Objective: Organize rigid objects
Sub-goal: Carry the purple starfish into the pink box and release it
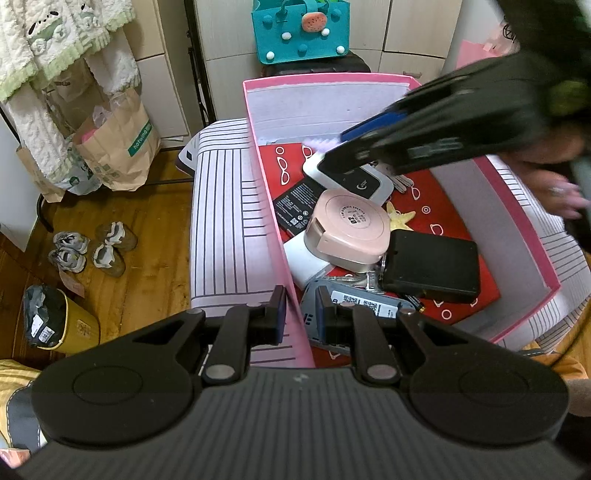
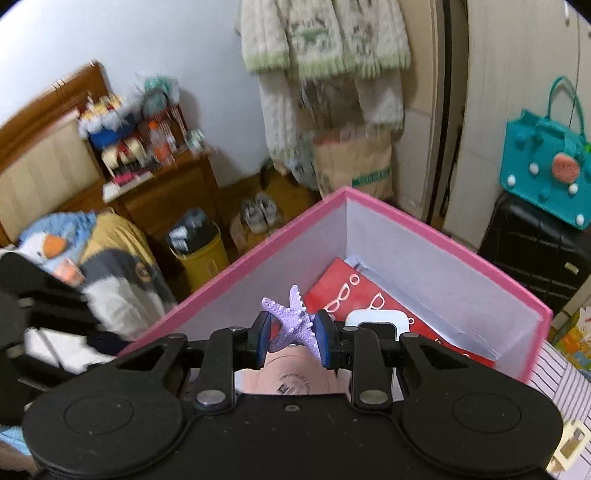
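Note:
A pink box with a red lining stands on a striped surface and holds several rigid objects: a round pink case, a white-and-black device, a black box, a yellow starfish. My left gripper straddles the box's near left wall, its jaws a little apart, holding nothing. My right gripper is shut on a purple starfish and holds it above the box. In the left wrist view the right gripper reaches in from the upper right.
A teal bag on a black suitcase stands behind the box. Paper bags, shoes and a yellow bin are on the wooden floor to the left. A bed and wooden nightstand are further off.

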A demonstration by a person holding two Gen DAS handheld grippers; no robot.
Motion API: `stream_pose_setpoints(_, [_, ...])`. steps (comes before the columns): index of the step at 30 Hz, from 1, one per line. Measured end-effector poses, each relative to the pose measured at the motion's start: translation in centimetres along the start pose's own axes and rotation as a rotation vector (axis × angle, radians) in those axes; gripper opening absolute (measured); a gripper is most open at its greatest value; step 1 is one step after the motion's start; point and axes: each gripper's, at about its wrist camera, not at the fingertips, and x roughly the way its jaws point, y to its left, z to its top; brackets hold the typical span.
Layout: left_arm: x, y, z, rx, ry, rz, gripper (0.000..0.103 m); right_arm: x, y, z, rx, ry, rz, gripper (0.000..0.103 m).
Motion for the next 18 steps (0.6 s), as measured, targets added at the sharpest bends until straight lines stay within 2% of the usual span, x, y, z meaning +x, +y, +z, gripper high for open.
stream_pose_setpoints(4, [0.0,0.2,0.2,-0.010,0.007,-0.009,0.014,3.2,-0.5,0.6,-0.010,0.080,-0.019,0.030])
stream_pose_setpoints(7, [0.0,0.3,0.2,-0.005,0.012,-0.017,0.014,4.8,-0.1,0.2,-0.113,0.135,-0.045,0.030])
stream_pose_setpoints(9, [0.0,0.3,0.2,-0.008,0.009,-0.019,0.014,5.2,0.5,0.4,-0.154,0.134,-0.086,0.030])
stream_pose_setpoints(12, [0.1,0.2,0.1,-0.003,0.005,-0.017,0.014,5.4,0.3,0.8,-0.122,0.123,-0.050,0.030])
stream_pose_setpoints(14, [0.1,0.3,0.1,-0.006,0.004,-0.018,0.014,4.6,-0.1,1.0,-0.085,0.092,-0.048,0.042])
stream_pose_setpoints(16, [0.1,0.3,0.0,-0.010,0.002,-0.022,0.014,3.2,-0.4,1.0,-0.063,0.054,-0.049,0.048])
stream_pose_setpoints(18, [0.1,0.4,0.0,-0.013,0.001,-0.024,0.014,1.0,-1.1,0.7,-0.020,0.017,-0.032,0.048])
